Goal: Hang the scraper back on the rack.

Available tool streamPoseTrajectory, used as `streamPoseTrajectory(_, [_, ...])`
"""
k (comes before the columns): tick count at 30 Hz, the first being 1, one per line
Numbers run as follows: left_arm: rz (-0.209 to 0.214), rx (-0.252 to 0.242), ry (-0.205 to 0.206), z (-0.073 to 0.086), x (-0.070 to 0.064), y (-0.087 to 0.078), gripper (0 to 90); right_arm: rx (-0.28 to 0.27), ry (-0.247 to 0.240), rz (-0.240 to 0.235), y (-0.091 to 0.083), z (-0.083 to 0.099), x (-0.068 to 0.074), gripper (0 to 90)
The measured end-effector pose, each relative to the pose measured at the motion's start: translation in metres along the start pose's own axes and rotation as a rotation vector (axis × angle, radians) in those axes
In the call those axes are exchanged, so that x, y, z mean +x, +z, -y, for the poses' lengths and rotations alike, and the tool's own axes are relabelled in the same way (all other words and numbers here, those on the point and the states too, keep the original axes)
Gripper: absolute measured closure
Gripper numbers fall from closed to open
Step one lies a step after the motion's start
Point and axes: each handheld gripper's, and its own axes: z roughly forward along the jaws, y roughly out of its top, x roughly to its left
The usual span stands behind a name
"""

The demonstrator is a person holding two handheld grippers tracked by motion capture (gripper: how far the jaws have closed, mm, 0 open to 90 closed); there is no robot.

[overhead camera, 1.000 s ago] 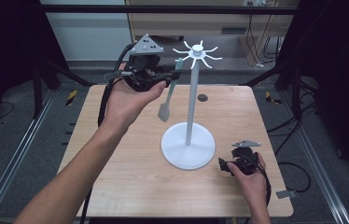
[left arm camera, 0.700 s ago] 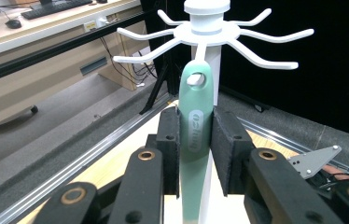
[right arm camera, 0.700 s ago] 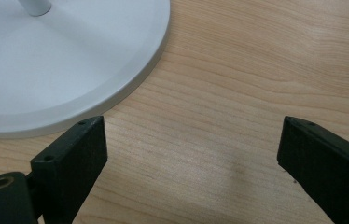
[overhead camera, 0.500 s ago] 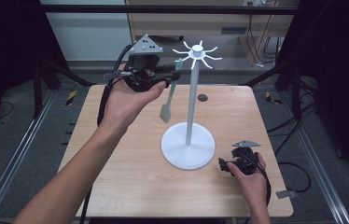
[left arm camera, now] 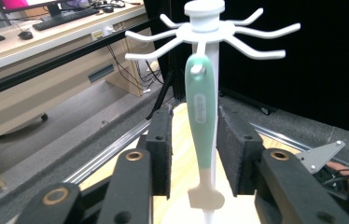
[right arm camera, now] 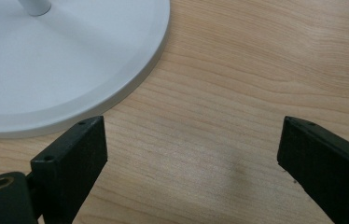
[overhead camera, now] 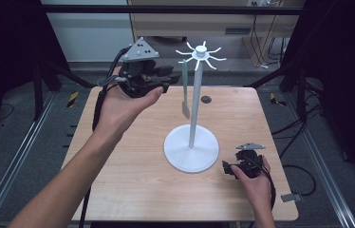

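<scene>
On the far left of the desk [overhead camera: 133, 175], raised well above the wood, I hold my left tongs [left arm camera: 193, 154] up at the white stand [overhead camera: 192, 142]. Their jaws are spread, one on each side of the spatula [left arm camera: 199, 116] that hangs from a hook of the stand's top ring, and in the left gripper view there is a gap on both sides of the handle, so I am not pinching it.

The spatula carries a small pale oval label partway down its handle; there may be writing on it, but it is too small and blurred for me to read. I see no other brand or lettering on the stand or the tongs.

The spatula has a mint-green handle that narrows downward into a cream neck and a wider cream blade below. A hole near the top of the handle sits over the hook, and it hangs straight down beside the stand's pole, above the far part of the round base. The stand itself is a thin white pole on a flat white disc, crowned by curved hooks spreading outward like spokes.

My right tongs [overhead camera: 235, 167] rest low at the near right, just beside the rim of the base, jaws spread wide over bare wood.

The desk is light wood with a visible grain and a small dark round hole [overhead camera: 206, 99] near its far edge. Beyond it are grey carpet, black frame posts, a long wooden bench with cables beneath, and a keyboard on top at the far left.
</scene>
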Motion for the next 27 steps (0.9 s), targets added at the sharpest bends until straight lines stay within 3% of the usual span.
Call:
streamPoseTrajectory(5, [-0.029, 0.021, 0.03, 0.014, -0.002, -0.005, 51.2, -0.001, -0.003, 0.003, 0.0, 0.0, 0.0, 8.8])
streamPoseTrajectory(7, [-0.01, 0.026, 0.019, 0.02, -0.001, -0.007, 43.6, -0.002, -0.005, 0.005, 0.0, 0.0, 0.0, 8.8])
streamPoseTrajectory(10, [-0.022, 0.028, 0.019, 0.031, -0.001, -0.01, 31.8, -0.004, -0.004, 0.006, -0.001, 0.0, 0.0, 8.9])
streamPoseTrajectory(14, [-0.005, 0.054, 0.004, 0.048, 0.0, -0.013, 17.4, -0.002, 0.001, 0.001, -0.001, 0.0, 0.001, 8.8])
streamPoseTrajectory(21, [0.034, 0.08, -0.02, 0.085, -0.002, -0.018, 11.5, -0.002, -0.001, 0.001, 0.0, 0.0, 0.001, 8.8])
streamPoseTrajectory(27, [0.016, 0.095, -0.014, 0.114, -0.001, -0.019, 10.7, 0.002, 0.001, 0.006, -0.001, 0.0, 0.002, 8.8])
